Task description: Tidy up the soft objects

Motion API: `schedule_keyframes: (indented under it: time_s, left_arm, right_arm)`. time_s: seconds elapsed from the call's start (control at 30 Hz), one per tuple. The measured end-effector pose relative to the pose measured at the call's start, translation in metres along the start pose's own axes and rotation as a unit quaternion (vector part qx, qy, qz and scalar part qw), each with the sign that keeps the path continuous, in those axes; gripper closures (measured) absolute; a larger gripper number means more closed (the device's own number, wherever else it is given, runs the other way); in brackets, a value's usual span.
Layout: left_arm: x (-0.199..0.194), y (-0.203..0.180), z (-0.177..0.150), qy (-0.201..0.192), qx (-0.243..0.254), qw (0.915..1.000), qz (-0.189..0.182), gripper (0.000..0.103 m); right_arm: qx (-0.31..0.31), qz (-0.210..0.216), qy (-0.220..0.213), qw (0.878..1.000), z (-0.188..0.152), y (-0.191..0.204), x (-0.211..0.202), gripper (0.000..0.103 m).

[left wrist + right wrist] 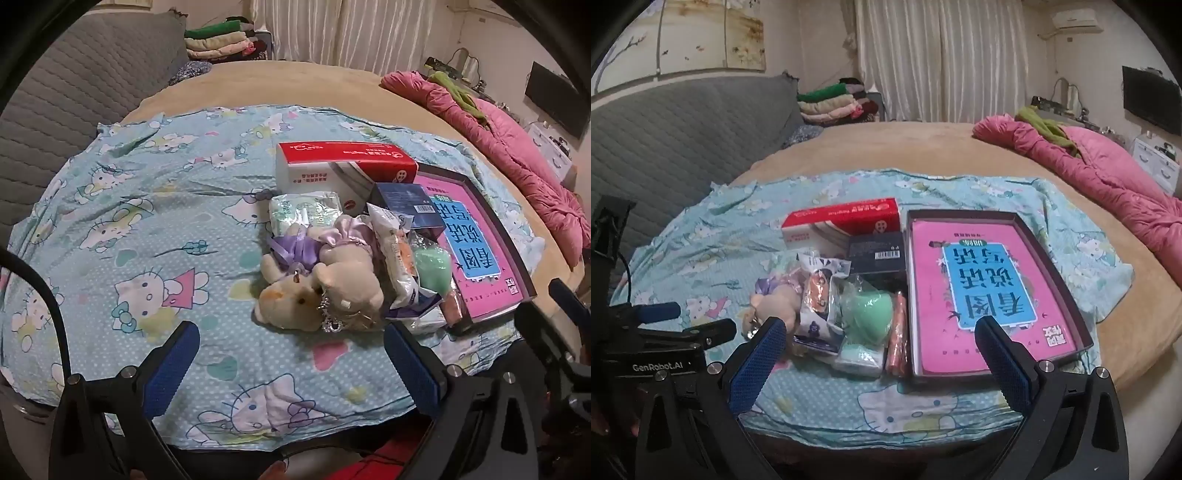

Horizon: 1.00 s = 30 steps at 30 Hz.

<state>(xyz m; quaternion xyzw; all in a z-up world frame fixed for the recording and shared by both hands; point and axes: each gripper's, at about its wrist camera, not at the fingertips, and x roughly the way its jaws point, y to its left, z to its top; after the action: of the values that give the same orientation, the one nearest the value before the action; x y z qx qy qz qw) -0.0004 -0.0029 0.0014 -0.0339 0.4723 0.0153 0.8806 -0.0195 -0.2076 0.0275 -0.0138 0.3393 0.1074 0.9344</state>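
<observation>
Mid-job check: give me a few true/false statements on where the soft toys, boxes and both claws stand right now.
1. The left claw is open and holds nothing. True.
2. The plush bears sit inside the dark tray. False: they lie on the cartoon-cat sheet, left of the pile.
3. The pink book lies in the dark tray. True.
4. The right claw is clamped on the green sponge. False: it is open, holding nothing.
5. The red-and-white box is behind the pile. True.

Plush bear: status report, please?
Left gripper, right gripper open, empty. Plush bear lies untouched on sheet. Packets crowd its side.
</observation>
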Motion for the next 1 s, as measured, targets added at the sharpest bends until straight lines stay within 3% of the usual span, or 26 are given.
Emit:
schedule_keyframes:
  time_s: [0.2,0.27,1.0]
  left_arm:
    - [0.003,-0.003,-0.001,0.000,-0.006,0.9998,-0.020,0.002]
    - [0.004,-0.003,0.001,0.001,-0.006,0.9997,-0.024,0.002]
    - [-0.001,-0.003,0.003,-0.010,-0.001,0.9995,-0.032,0.002]
  right_arm:
    - [-0.009,-0.003,-0.019,1.000,-0.004,-0.008,-0.025,0.001]
    - [-0.010,-0.012,0.025,1.000,0.000,0.002,0.010,0.001]
    - [-0.007,-0.015,0.024,1.000,0.002,0.001,0.010,0.001]
